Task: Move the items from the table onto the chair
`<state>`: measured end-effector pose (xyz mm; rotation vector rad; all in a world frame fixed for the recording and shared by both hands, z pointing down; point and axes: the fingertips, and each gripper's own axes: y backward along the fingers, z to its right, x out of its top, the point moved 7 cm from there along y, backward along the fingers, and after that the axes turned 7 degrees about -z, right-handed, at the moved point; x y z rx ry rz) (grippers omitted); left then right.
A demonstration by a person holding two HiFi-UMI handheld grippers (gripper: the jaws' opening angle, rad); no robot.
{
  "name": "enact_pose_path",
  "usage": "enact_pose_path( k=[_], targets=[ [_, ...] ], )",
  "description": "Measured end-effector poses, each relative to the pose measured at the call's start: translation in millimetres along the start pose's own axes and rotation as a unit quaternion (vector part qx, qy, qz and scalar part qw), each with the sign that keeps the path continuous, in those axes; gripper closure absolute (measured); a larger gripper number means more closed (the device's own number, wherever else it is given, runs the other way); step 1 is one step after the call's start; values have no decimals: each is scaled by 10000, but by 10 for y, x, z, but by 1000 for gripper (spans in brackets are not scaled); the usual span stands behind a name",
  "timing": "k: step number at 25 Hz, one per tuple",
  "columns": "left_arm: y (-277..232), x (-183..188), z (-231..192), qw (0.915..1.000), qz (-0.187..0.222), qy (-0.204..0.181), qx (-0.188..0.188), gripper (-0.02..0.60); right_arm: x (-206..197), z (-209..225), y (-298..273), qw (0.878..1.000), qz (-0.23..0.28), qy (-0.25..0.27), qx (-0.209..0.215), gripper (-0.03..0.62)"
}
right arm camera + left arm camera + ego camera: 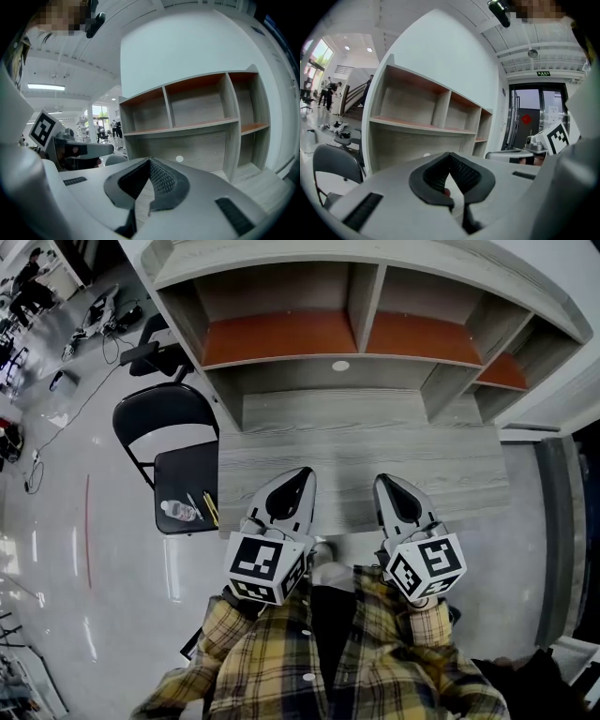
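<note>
Where you stand: at the near edge of the counter (356, 451), plaid sleeves (281, 662) low in the head view.
Left tongs (300, 474): jaws pressed together with nothing in them; tip over the counter's near edge, pointing toward the shelves.
Right tongs (384, 482): jaws together as well, empty; side by side with your left, not touching it.
Chair (183, 470): black, just beside the counter's left end.
Bottle (178, 511): lying on the chair seat, toward its near edge.
Pencils (208, 508): on the seat, just right of the bottle.
Shelves (281, 334): open compartments with orange-brown boards along the counter's far side.
Floor (84, 381): cables and gear, well beyond the chair.
</note>
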<state>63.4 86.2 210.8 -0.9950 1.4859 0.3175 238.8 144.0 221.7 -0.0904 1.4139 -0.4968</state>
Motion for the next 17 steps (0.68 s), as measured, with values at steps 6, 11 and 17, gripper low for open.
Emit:
enact_pose_path(
  k=[6,11,17],
  targets=[
    [-35,27,-87,10000,-24,-31,52,577,23,13,-105,10000,-31,-4,61,577],
    [-99,64,-135,9999,-42,-74,89,577,43,28,-177,9999,-20,-18,149,577],
    [-159,126,-149,9999,-41,-143,48,577,81,64,-188,9999,-5,-24,132,577]
  ],
)
